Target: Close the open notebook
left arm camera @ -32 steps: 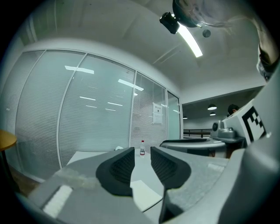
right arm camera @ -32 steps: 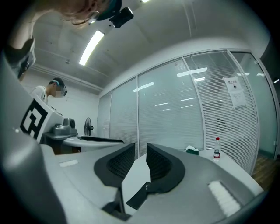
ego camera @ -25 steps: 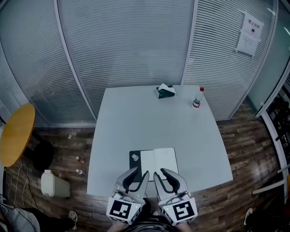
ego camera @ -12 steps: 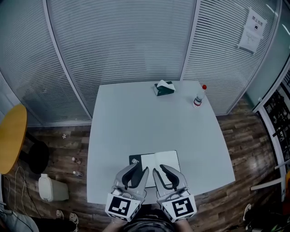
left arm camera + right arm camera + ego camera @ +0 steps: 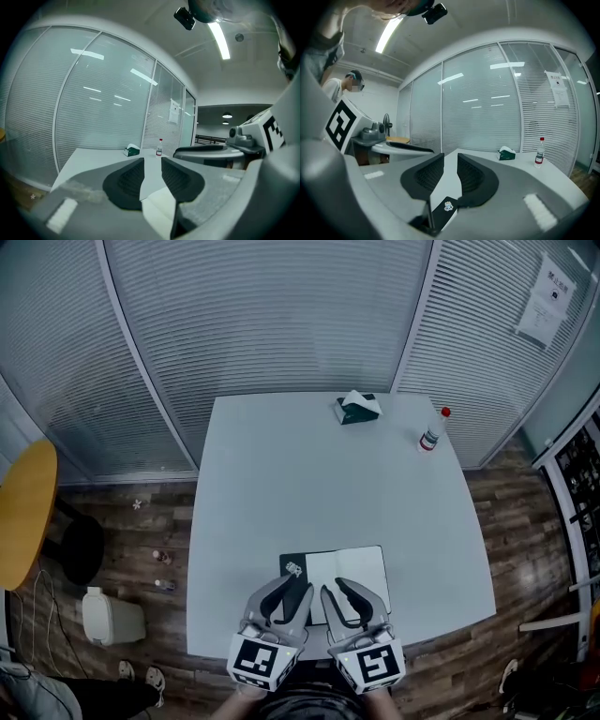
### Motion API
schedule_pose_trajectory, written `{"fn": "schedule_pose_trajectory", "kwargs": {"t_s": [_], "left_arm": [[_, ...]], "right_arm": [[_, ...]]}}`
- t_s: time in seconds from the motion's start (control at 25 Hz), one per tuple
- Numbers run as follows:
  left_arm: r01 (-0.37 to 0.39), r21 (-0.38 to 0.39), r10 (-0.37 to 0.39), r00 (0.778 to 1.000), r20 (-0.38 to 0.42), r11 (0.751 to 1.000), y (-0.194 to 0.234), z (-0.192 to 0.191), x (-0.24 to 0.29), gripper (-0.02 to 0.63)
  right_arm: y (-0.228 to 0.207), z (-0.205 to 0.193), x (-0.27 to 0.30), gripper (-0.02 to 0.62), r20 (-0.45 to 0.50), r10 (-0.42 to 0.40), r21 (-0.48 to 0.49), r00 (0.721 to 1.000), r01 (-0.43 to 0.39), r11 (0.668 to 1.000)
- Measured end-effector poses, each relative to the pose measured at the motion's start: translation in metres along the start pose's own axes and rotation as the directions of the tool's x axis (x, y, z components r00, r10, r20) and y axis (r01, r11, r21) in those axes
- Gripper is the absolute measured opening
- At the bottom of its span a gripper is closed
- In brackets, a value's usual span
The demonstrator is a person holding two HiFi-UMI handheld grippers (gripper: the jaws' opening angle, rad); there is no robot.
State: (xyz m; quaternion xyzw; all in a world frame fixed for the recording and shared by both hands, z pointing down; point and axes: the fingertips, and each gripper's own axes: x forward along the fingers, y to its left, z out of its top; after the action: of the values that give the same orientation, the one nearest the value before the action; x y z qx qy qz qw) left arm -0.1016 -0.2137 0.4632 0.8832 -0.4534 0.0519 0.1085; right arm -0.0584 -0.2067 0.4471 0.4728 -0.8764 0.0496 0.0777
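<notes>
The open notebook point(image 5: 352, 570) lies near the table's front edge, white pages up and its dark cover flap point(image 5: 292, 568) spread to the left. My left gripper point(image 5: 292, 590) hovers over the flap side and my right gripper point(image 5: 339, 589) over the pages' near edge. In the left gripper view the left gripper point(image 5: 152, 161) shows a narrow gap with nothing in it, and a white page point(image 5: 157, 208) lies below. In the right gripper view the right gripper point(image 5: 450, 159) is likewise open, above the dark cover point(image 5: 446, 207) with its small emblem.
A green tissue box point(image 5: 358, 409) and a red-capped bottle point(image 5: 431, 432) stand at the far side of the grey table point(image 5: 281, 484). Glass partitions with blinds close off the back. A yellow round table point(image 5: 23, 521) and a white bin point(image 5: 111, 617) stand on the left floor.
Both grippers have sunk and moved forward a little, so their tips now overlap the notebook's near edge. The gaps between the jaws look unchanged. The notebook has not moved.
</notes>
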Motion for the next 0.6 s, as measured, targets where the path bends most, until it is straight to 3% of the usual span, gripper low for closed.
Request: {"fn": "schedule_pose_trajectory", "kwargs": {"t_s": [0.6], "left_arm": [[-0.070, -0.125, 0.046, 0.981, -0.189, 0.990, 0.024, -0.093, 0.010, 0.107]], "right_arm": [[-0.001, -0.042, 0.012, 0.089, -0.104, 0.055, 0.042, 0.993, -0.051, 0.998]]}}
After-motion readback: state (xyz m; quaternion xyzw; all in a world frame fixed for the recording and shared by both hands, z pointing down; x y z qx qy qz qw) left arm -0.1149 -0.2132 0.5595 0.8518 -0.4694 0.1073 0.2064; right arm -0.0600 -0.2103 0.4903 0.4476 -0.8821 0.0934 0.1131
